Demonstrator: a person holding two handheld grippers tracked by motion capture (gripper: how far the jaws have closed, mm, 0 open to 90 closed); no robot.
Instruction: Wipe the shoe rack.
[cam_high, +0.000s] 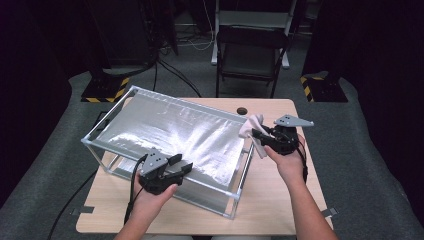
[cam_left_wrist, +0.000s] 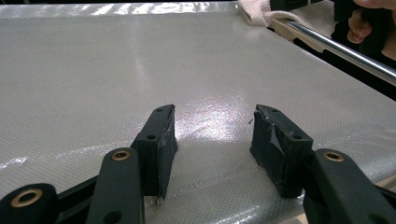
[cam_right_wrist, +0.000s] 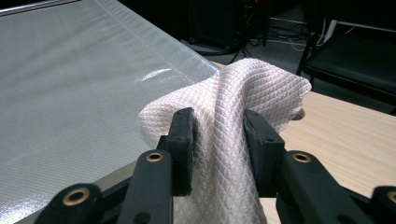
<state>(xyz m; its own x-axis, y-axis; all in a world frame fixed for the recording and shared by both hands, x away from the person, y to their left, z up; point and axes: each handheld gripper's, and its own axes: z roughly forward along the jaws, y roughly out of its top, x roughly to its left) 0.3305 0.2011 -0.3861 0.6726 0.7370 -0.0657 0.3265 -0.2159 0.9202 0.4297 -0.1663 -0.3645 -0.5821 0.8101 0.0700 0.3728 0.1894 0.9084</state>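
The right gripper (cam_high: 261, 136) is positioned at the right end of the metal-framed box (cam_high: 235, 192) on the wooden worktop (cam_high: 272, 200), with a white waffle-weave cloth (cam_right_wrist: 233, 112) standing bunched between its jaws; the cloth fills the gap and both pads lie against it, so the jaws are gripping the cloth at a moderate width. The cloth hangs over the box's right top edge, beside the shiny translucent sheet (cam_left_wrist: 140, 60) that covers the box. The left gripper (cam_left_wrist: 212, 140) sits low over the near part of that sheet, jaws apart with nothing between them.
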